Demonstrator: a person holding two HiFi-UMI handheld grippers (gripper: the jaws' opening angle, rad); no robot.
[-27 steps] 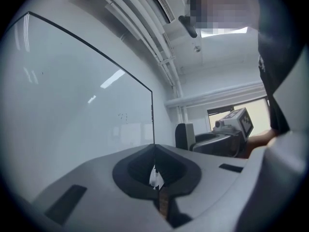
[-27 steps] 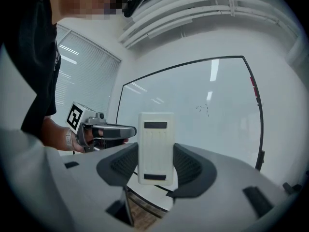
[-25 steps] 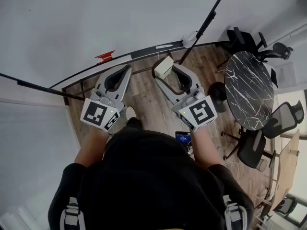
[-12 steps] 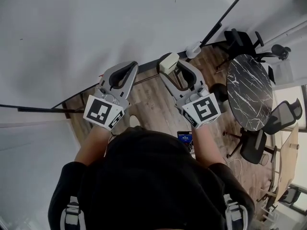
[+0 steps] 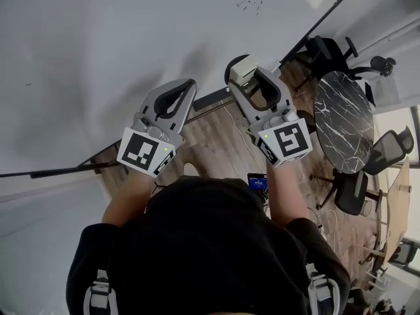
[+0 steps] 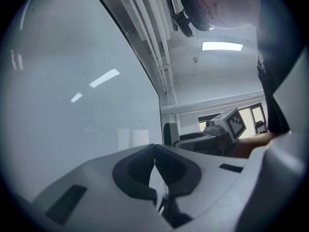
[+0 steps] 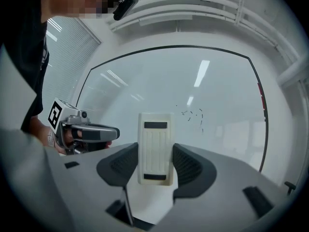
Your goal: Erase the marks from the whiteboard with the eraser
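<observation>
**Head view.** My right gripper (image 5: 251,77) clamps the eraser (image 5: 243,66) at its tips. The marks (image 5: 249,4) sit on the whiteboard (image 5: 131,38), well beyond them.

**Left gripper view.** My left gripper (image 6: 154,149) is closed, tips touching, nothing between.

**Right gripper view.** The eraser (image 7: 155,146) stands upright between my fingers, held by its long sides. It is probably light, rigid, smooth plastic. The marks (image 7: 193,114) lie above-right of the fingertips.

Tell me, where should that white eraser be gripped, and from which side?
By its two long edges, coming from the ribbed back. The eraser is a flat, narrow block, so jaws fit across its width and leave the opposite face free toward the whiteboard and its marks. The right gripper holds it just so.
</observation>
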